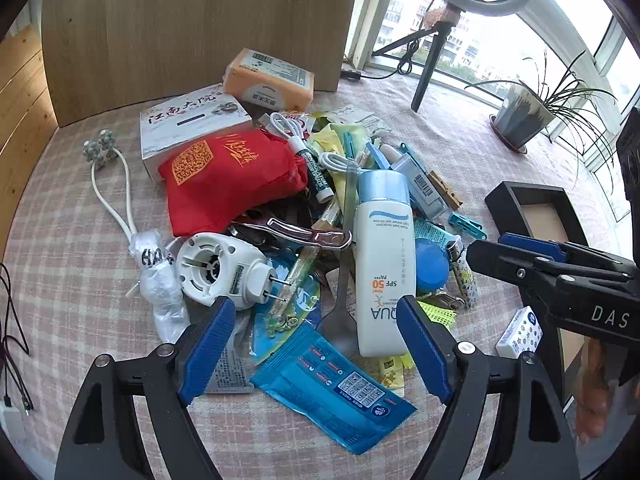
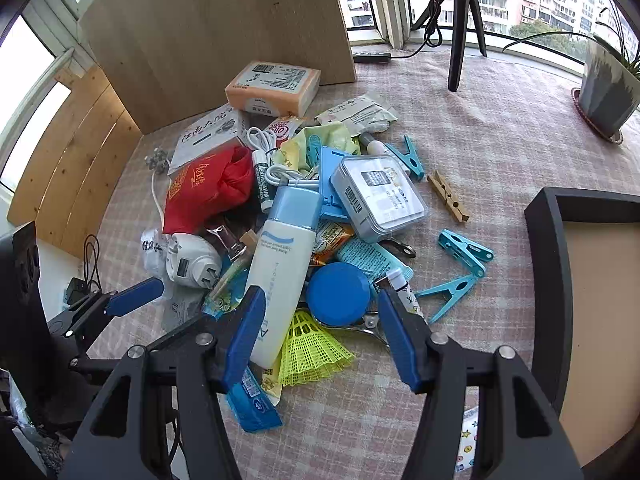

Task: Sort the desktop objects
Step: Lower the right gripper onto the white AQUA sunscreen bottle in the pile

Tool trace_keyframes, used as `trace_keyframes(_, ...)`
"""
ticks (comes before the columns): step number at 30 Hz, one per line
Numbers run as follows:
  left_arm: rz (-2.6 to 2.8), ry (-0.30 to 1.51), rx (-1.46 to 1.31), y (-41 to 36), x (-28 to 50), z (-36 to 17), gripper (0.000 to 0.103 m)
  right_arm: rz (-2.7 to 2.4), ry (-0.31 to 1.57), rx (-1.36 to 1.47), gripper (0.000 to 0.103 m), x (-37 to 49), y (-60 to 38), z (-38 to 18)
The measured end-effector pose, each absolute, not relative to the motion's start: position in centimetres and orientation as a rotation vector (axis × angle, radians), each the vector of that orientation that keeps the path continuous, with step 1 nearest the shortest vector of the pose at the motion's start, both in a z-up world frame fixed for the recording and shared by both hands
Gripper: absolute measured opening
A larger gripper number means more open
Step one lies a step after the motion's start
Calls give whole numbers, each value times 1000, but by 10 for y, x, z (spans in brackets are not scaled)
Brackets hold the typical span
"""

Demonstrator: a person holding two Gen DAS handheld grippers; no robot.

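Note:
A heap of desk items lies on the checked tablecloth. It holds a white sunscreen bottle (image 1: 385,264) (image 2: 282,276), a red cloth bag (image 1: 232,184) (image 2: 208,188), a white plug-in device (image 1: 220,272) (image 2: 192,258), a round blue lid (image 1: 432,266) (image 2: 340,294), a blue wipes packet (image 1: 332,392), a yellow shuttlecock (image 2: 312,344) and a clear plastic box (image 2: 380,196). My left gripper (image 1: 316,354) is open over the heap's near edge, empty. My right gripper (image 2: 320,338) is open above the bottle and lid, empty; it shows in the left wrist view (image 1: 520,256).
A black tray (image 2: 548,280) (image 1: 532,212) stands at the right. Blue clothes pegs (image 2: 460,268) and a wooden peg (image 2: 448,196) lie beside the heap. An orange pack (image 1: 268,78), a white box (image 1: 192,124), a wooden board (image 1: 192,20), a tripod (image 2: 460,20) and a potted plant (image 1: 524,116) stand behind.

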State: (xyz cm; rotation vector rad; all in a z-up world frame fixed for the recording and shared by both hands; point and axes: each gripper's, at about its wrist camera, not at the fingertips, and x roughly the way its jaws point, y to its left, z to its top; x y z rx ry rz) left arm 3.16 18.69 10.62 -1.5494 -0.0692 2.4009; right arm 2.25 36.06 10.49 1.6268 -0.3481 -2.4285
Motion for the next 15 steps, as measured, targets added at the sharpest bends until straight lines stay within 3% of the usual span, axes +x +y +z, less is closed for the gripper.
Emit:
trace_keyframes(5, 2348, -90, -1569, 202, 28, 94, 75, -2363, -343, 1679, 51, 3, 353, 94)
trace_keyframes(13, 2308, -100, -1587, 218, 19, 84, 74, -2236, -475, 1755, 51, -20, 354, 73)
trace_keyframes(15, 2296, -110, -1592, 221, 16, 81, 67, -2206, -483, 1756, 48, -22, 352, 69)
